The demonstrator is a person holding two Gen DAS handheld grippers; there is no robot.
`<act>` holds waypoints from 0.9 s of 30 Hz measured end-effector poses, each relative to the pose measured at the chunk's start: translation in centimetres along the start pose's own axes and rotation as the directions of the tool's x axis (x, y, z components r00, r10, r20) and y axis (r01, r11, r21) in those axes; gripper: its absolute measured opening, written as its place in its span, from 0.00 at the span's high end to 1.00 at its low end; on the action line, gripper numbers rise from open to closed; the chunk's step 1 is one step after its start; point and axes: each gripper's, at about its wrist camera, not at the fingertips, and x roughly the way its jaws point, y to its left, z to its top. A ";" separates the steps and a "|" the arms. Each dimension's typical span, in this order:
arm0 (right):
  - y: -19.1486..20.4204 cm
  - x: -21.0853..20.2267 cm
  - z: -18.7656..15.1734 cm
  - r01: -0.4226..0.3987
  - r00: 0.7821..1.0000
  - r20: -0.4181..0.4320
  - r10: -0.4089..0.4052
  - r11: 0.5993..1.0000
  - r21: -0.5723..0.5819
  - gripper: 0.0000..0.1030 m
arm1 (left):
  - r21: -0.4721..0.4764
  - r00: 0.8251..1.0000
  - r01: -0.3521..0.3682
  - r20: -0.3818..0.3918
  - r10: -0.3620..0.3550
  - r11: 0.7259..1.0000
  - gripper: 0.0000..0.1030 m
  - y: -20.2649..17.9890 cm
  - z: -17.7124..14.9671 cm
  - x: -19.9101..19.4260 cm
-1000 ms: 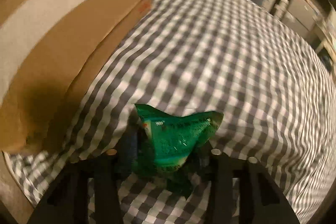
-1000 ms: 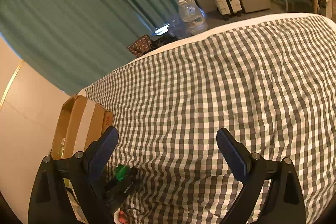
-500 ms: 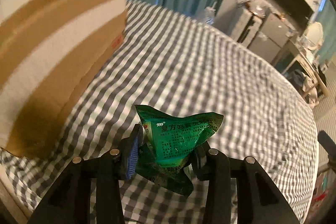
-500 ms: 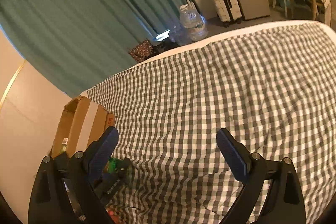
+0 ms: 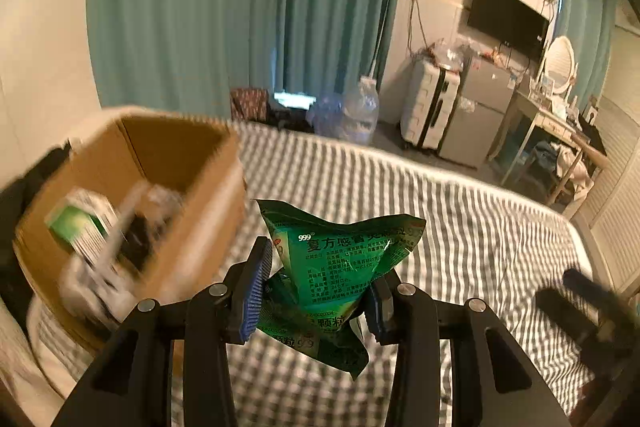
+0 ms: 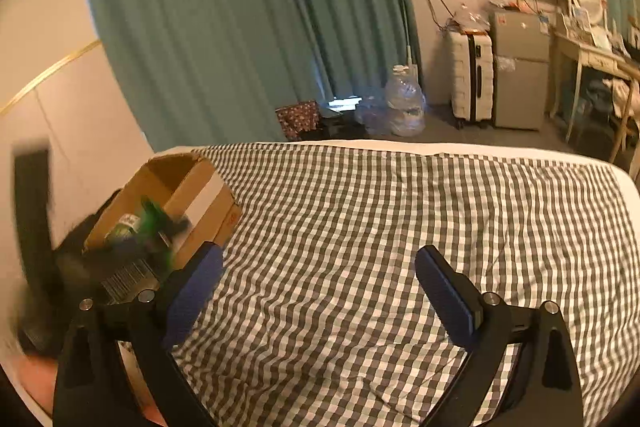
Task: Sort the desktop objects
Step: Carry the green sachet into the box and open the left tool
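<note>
A crumpled green medicine sachet (image 5: 344,259) with white print hangs above the checked cloth, and my left gripper (image 5: 320,279) is shut on it, its blue pads pressing both sides. To its left stands an open cardboard box (image 5: 192,219) holding a green-and-white carton (image 5: 80,223) and other blurred items. In the right wrist view my right gripper (image 6: 320,259) stands open over the cloth with nothing between its fingers. The same box (image 6: 200,187) sits at the left there, with the sachet (image 6: 154,217) a green blur over it.
A grey-and-white checked cloth (image 6: 380,227) covers the whole wide surface. Beyond its far edge are teal curtains (image 6: 224,27), water bottles (image 6: 404,107), a white suitcase (image 6: 472,79), a small fridge (image 6: 520,71) and a desk at the right. A dark object lies left of the box.
My left gripper has risen with the sachet, so the box's open top now shows instead of its side. The right gripper has lifted and rolled, still open.
</note>
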 end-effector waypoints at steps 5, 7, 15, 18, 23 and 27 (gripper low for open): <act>2.1 1.7 -0.7 0.027 0.999 -0.044 -0.031 0.996 -0.081 0.05 | 0.051 0.999 -0.040 0.028 0.039 0.998 0.59 5.5 3.5 0.3; 3.2 2.6 -1.2 0.033 0.998 -0.052 -0.039 0.992 -0.122 0.05 | 0.008 0.998 -0.068 -0.012 0.068 0.998 0.59 8.3 2.8 1.2; 8.1 7.7 -1.6 0.007 0.993 -0.112 -0.040 0.962 -0.274 0.05 | -0.250 0.989 -0.037 -0.147 0.000 0.968 0.31 13.0 0.8 5.6; 9.9 9.1 -0.8 -0.034 0.994 -0.109 0.001 0.953 -0.302 0.02 | -0.295 0.995 -0.056 -0.101 0.027 0.954 0.01 13.5 1.6 5.5; 11.2 12.1 1.0 -0.116 0.985 -0.157 0.068 0.940 -0.322 0.00 | -0.235 0.987 -0.106 -0.145 0.073 0.966 0.00 13.7 1.5 6.8; 11.0 12.7 1.8 -0.108 0.991 -0.114 0.074 0.937 -0.333 0.00 | -0.211 0.986 -0.124 -0.139 0.096 0.970 0.00 12.6 1.7 7.8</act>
